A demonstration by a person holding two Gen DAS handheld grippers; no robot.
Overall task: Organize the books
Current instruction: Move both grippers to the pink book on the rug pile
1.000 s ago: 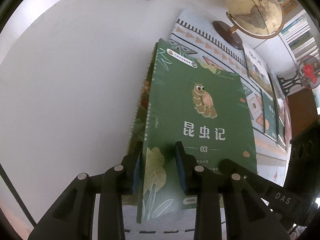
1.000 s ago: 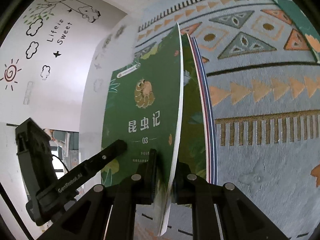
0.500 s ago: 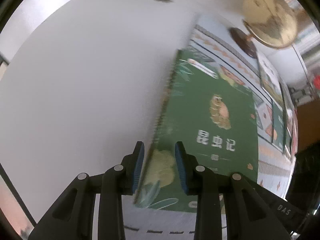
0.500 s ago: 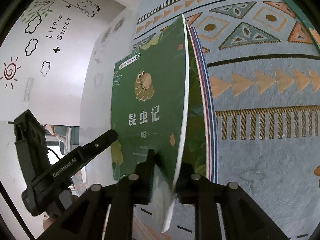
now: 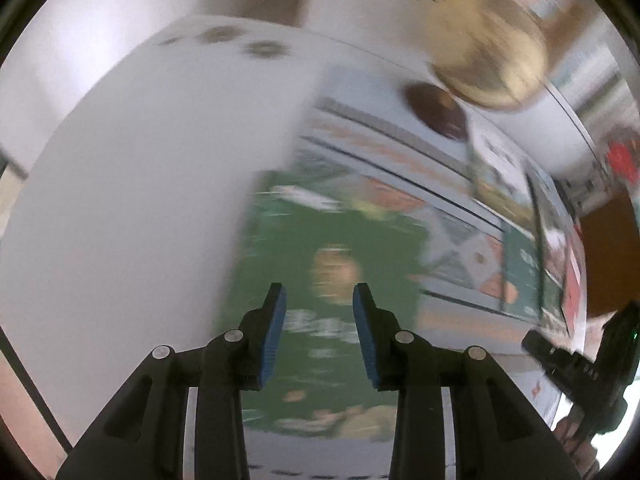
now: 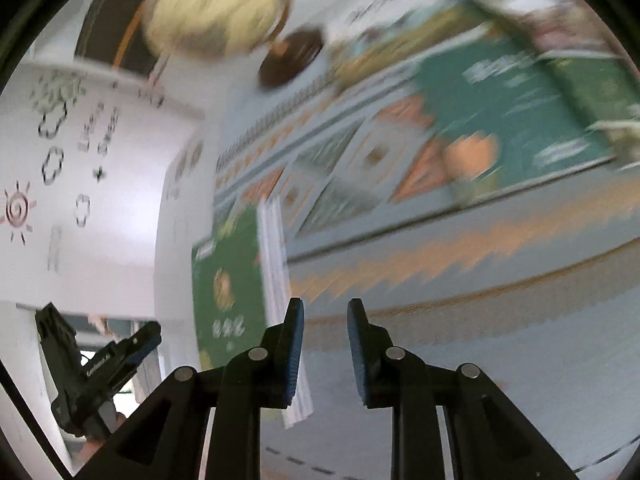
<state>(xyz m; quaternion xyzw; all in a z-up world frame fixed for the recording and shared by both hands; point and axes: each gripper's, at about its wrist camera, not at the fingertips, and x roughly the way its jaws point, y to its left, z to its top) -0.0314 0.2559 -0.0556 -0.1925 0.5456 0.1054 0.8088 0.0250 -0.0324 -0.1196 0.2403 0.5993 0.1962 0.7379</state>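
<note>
The green insect book point(image 5: 328, 280) fronts a small stack that stands on the patterned mat point(image 6: 460, 340) against the white wall point(image 5: 140, 200). In the right wrist view the stack point(image 6: 228, 292) shows its white page edges. My left gripper point(image 5: 319, 308) hangs back from the cover with its jaws opening and nothing between the blue pads. My right gripper point(image 6: 325, 320) is open over bare mat, just right of the stack, holding nothing. Both views are blurred by motion. Each gripper shows in the other's view: the left gripper point(image 6: 100, 364) and the right gripper point(image 5: 580, 368).
A globe point(image 6: 216, 4) on a dark round base point(image 6: 290, 60) stands at the mat's far end. Several more books lie flat in a row along the mat, one a teal-green book point(image 6: 500, 108). The wall bears cloud and sun drawings point(image 6: 52, 160).
Both grippers have let go of the green book and pulled back and up from it. The right gripper has swung right over the mat. The stack stays against the wall.
</note>
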